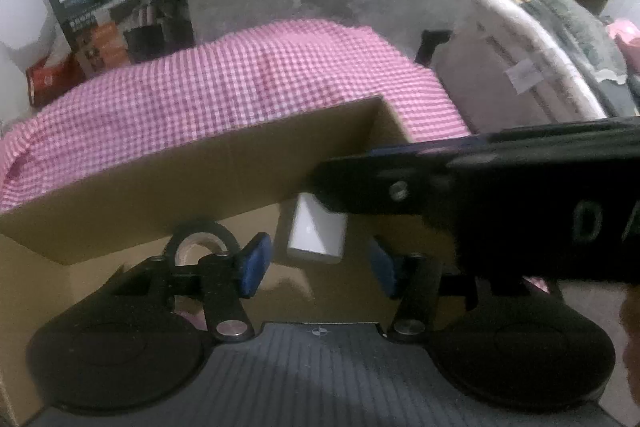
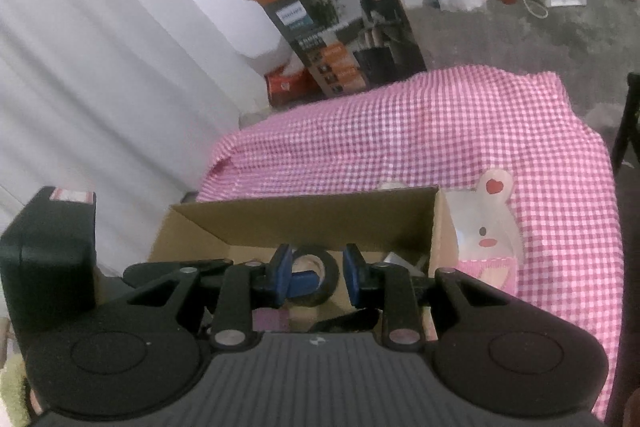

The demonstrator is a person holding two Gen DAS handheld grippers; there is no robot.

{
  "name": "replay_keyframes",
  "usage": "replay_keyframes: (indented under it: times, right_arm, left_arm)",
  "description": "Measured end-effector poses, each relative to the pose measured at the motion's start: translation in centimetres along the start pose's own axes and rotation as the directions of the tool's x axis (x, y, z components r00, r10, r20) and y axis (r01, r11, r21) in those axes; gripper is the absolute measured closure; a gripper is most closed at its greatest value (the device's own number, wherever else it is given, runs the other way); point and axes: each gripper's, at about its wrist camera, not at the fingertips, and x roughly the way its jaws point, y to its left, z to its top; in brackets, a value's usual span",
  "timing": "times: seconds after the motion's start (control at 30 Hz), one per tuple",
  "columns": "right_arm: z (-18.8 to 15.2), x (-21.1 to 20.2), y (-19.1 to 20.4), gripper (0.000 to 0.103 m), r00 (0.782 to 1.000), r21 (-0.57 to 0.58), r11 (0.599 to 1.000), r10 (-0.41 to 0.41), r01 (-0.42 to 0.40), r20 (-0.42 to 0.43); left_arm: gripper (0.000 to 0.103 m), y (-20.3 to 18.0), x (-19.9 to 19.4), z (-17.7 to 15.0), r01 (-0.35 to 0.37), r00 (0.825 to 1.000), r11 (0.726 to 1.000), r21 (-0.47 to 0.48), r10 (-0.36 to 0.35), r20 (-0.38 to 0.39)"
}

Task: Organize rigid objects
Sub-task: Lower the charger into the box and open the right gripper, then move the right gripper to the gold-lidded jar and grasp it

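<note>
Both grippers (image 1: 316, 265) (image 2: 314, 275) released over cardboard box (image 1: 160, 171); tape roll (image 2: 316, 275), white block (image 1: 316, 235) inside.

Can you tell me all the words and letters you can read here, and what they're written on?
"PHILIPS": on the tall printed box behind the pink checked cloth.
"D": a big pale letter on the black tool body; the next letter is cut off.
Smaller print on the tall printed box: too blurred to read.
Red-and-white label on the black block: too blurred to read.
</note>
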Motion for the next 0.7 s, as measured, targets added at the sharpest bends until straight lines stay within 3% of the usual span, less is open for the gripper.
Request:
replay_keyframes:
  times: [0.33, 0.53, 0.7]
  right_arm:
    - [-4.0, -8.2, 1.6, 0.073, 0.989, 0.036, 0.996, 0.079, -0.083, 0.122]
    - [-8.8, -12.7, 3.5, 0.072, 0.977, 0.033, 0.989, 0.135, -0.143, 0.165]
    - [-13.8, -13.4, 4.8, 0.071, 0.97, 0.056, 0.976, 0.203, -0.212, 0.133]
  left_arm:
    - [0.043, 0.2, -7.9, -4.7, 0.027, 0.994, 0.999, 0.027, -0.03, 0.106]
    - [0.037, 1.2, -12.8, -10.6, 0.03, 0.983, 0.998, 0.052, -0.039, 0.179]
    - [0.034, 2.4, -14.4, -16.3, 0.01, 0.979, 0.999, 0.045, -0.018, 0.201]
